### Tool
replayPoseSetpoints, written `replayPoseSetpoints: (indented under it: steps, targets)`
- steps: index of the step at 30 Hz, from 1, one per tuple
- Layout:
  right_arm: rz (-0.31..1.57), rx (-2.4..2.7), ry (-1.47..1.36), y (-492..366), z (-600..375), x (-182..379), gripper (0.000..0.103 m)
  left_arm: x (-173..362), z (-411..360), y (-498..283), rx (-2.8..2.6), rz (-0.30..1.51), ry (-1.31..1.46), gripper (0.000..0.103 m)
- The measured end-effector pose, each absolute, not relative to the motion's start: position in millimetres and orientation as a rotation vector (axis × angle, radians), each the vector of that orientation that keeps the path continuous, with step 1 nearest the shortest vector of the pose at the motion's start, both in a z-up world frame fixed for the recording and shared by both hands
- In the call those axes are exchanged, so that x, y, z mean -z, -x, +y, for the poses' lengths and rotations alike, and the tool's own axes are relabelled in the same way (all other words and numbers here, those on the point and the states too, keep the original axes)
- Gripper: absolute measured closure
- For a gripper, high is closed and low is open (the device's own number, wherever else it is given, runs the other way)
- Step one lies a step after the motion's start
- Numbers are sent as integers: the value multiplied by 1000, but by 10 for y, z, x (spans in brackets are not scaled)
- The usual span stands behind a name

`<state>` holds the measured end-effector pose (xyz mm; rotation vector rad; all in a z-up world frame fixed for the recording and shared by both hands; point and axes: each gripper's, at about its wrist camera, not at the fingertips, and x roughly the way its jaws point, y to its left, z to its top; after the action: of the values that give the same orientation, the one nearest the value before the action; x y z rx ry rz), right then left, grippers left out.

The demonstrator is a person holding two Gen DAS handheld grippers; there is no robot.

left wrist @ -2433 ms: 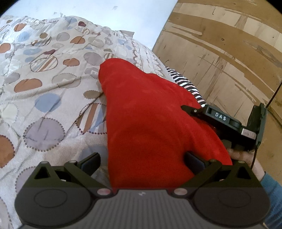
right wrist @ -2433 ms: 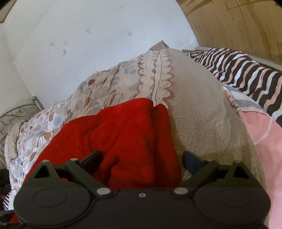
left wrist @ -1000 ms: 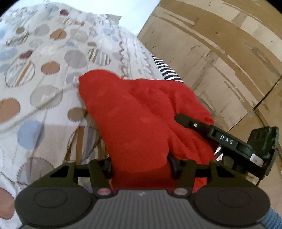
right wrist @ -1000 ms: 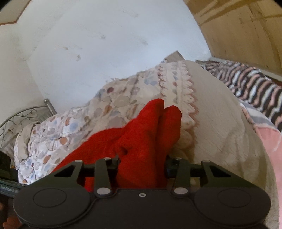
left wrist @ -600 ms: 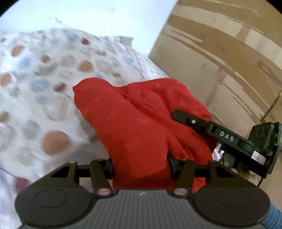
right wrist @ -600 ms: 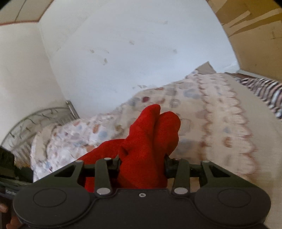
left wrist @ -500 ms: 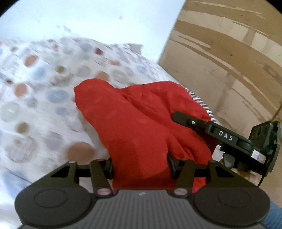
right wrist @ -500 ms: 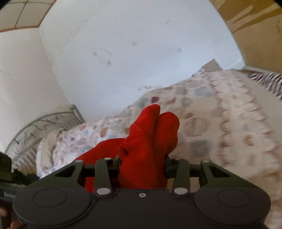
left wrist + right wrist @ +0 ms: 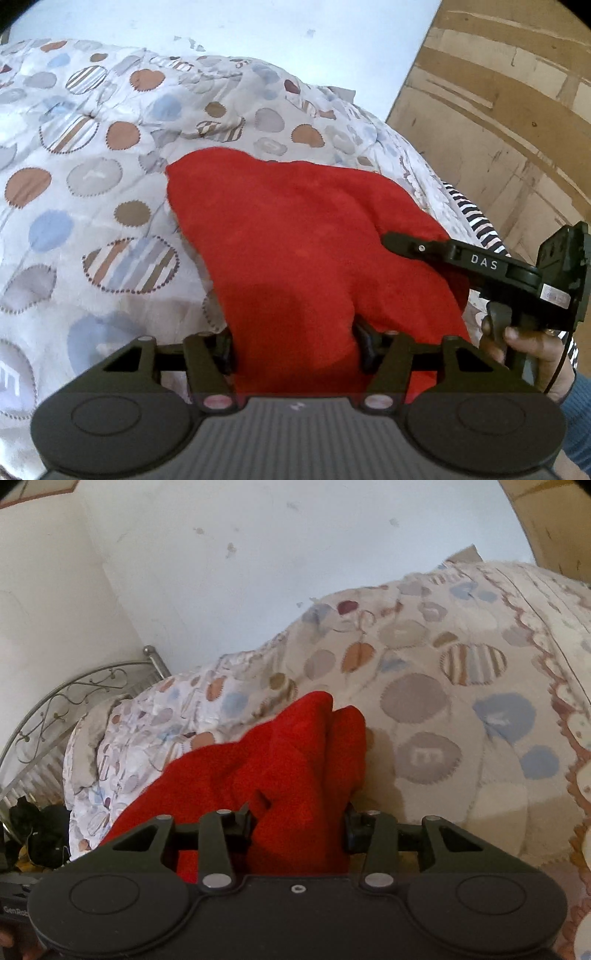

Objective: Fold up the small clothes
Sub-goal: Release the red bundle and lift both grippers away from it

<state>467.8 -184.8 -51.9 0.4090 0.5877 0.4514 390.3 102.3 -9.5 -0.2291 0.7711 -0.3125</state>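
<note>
A red fleece garment [image 9: 295,229] lies bunched on the spotted quilt [image 9: 92,184]. My left gripper [image 9: 295,347] has a thick fold of its near edge between the pads, which still press on it while the jaws are opening. In the right wrist view the same red garment [image 9: 295,757] rises in a peaked fold from my right gripper [image 9: 299,827], whose pads also press on the cloth as the jaws are opening. One of the right gripper's fingers [image 9: 413,246] lies on the garment's right side, held by a hand [image 9: 532,343].
The quilt [image 9: 443,701] covers the whole bed. A black-and-white striped cloth [image 9: 469,218] lies at its right edge beside a wooden panel [image 9: 498,110]. A curled metal bed frame [image 9: 74,690] and a dark heap [image 9: 37,834] stand at the left, under a white wall.
Both grippers, open around the red garment at first, closed on it and carried it sideways across the quilt. The wooden panel slid out of the right wrist view; the metal frame came in.
</note>
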Motion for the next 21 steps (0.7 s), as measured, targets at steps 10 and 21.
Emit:
replayPoseSetpoints:
  steps: [10,21]
  targets:
    - [558,-416,-347,-4491,-1891,381,36,-63,876,-3724,142,740,116,11]
    - [387,-423,-220,-3695,-1969,-145,1,-388,794,-3089,17,630,160,1]
